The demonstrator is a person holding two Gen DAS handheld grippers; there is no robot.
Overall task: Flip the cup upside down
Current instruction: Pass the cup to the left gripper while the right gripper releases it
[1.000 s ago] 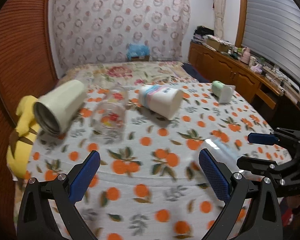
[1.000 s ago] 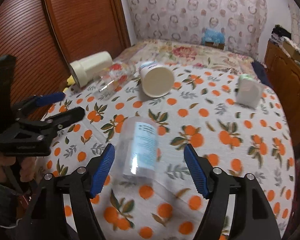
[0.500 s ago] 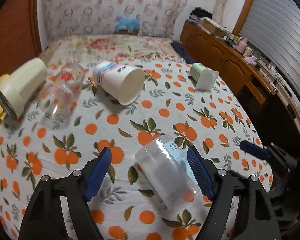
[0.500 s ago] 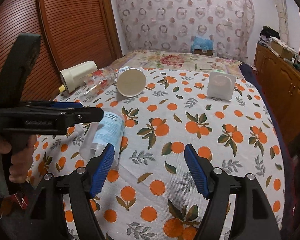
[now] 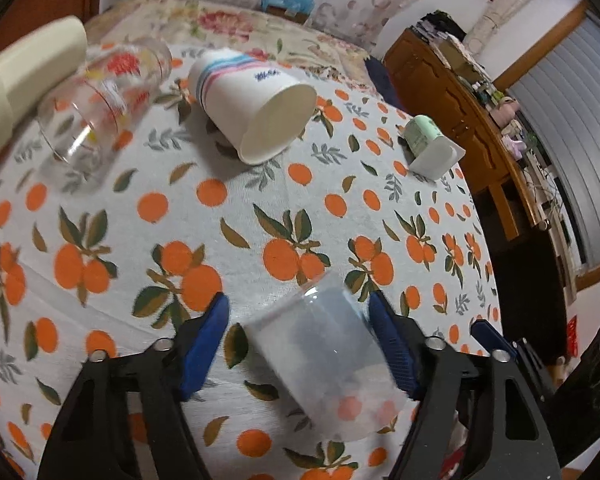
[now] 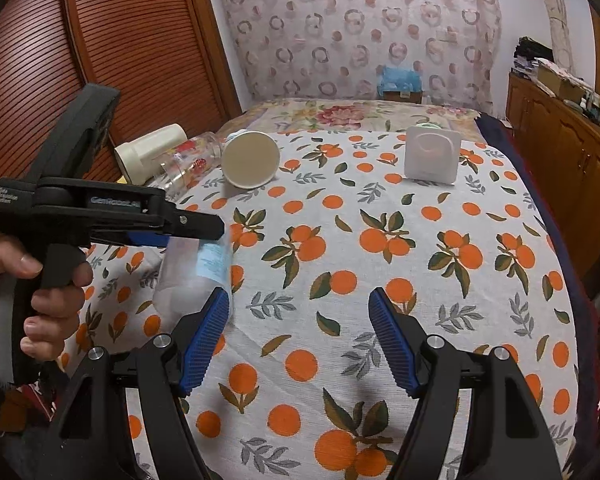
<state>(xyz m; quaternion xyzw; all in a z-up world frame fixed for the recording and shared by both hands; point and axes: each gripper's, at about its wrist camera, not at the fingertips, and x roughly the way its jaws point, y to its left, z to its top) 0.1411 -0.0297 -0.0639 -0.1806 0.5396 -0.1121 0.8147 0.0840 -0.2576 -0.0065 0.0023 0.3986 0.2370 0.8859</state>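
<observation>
The left gripper [image 5: 298, 336] is open wide, its blue pads [image 5: 204, 346] flanking the frosted plastic cup [image 5: 324, 364] without a visible squeeze. The right-hand pad lies close against the cup wall; whether it touches cannot be told.

The cup lies on its side on the tablecloth [image 5: 228, 216], rim toward 5 o'clock in the left wrist view.

The right gripper [image 6: 300, 334] is open and holds nothing. The cup [image 6: 198, 276] sits at its 10 o'clock, behind its left pad.

At 12 o'clock lie a paper cup [image 5: 252, 108], a glass [image 5: 100, 100], a cream flask [image 5: 28, 76] and a green-and-white pot [image 5: 430, 148], well apart from the grippers.

Progress, as a judgement: approach complete. Remaining: close on the cup, lift, turn the rim down, set it down.
</observation>
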